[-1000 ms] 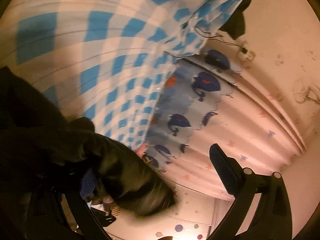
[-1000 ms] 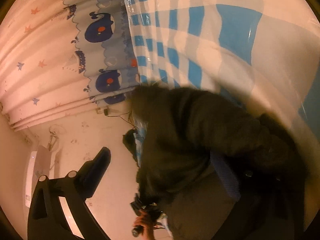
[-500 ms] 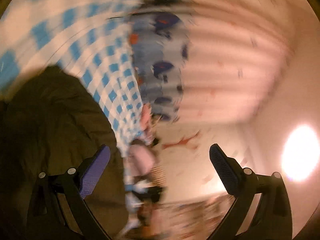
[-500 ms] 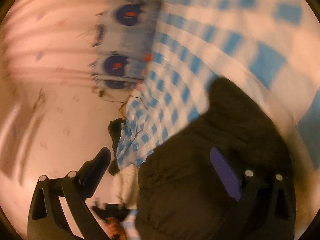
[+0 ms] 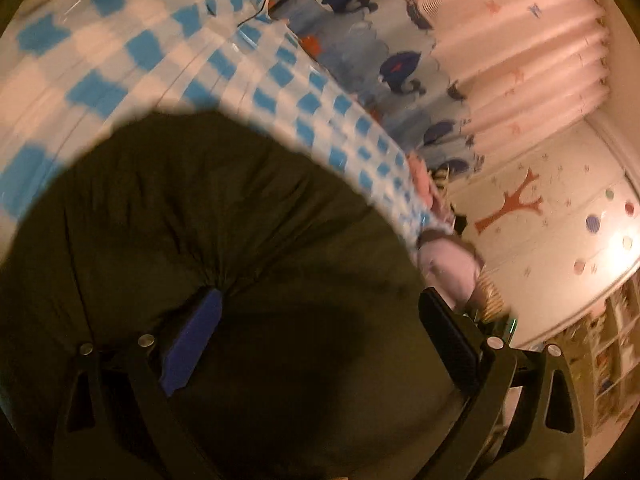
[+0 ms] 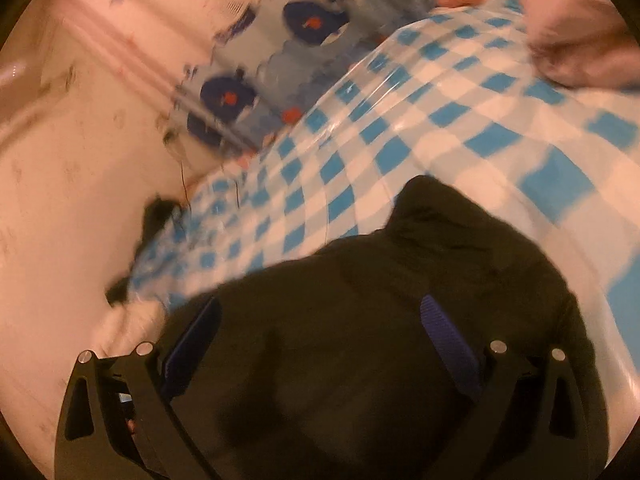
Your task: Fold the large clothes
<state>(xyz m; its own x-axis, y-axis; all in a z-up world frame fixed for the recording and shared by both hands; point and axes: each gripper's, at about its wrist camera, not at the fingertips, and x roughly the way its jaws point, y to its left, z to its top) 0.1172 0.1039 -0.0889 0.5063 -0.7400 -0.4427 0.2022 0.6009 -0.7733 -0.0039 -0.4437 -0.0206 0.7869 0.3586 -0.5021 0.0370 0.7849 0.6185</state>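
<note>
A large dark padded garment (image 5: 240,240) lies on a blue-and-white checked table cover (image 5: 132,52). My left gripper (image 5: 320,324) is open just above it, its left finger (image 5: 192,336) pressing at a puckered spot in the fabric. In the right wrist view the same garment (image 6: 400,300) fills the lower half on the checked cover (image 6: 400,128). My right gripper (image 6: 320,332) is open over the garment with both fingers apart and nothing held between them.
A curtain with blue whales (image 5: 392,40) and pink folds (image 5: 540,52) hangs behind the table. A pale pink bundle (image 5: 448,264) lies at the table's far end; it also shows in the right wrist view (image 6: 576,32). Shelves (image 5: 600,360) stand at the right.
Both grippers have let go of the garment and opened. The garment, lifted and bunched a second ago, now lies spread on the checked cover under both grippers.
</note>
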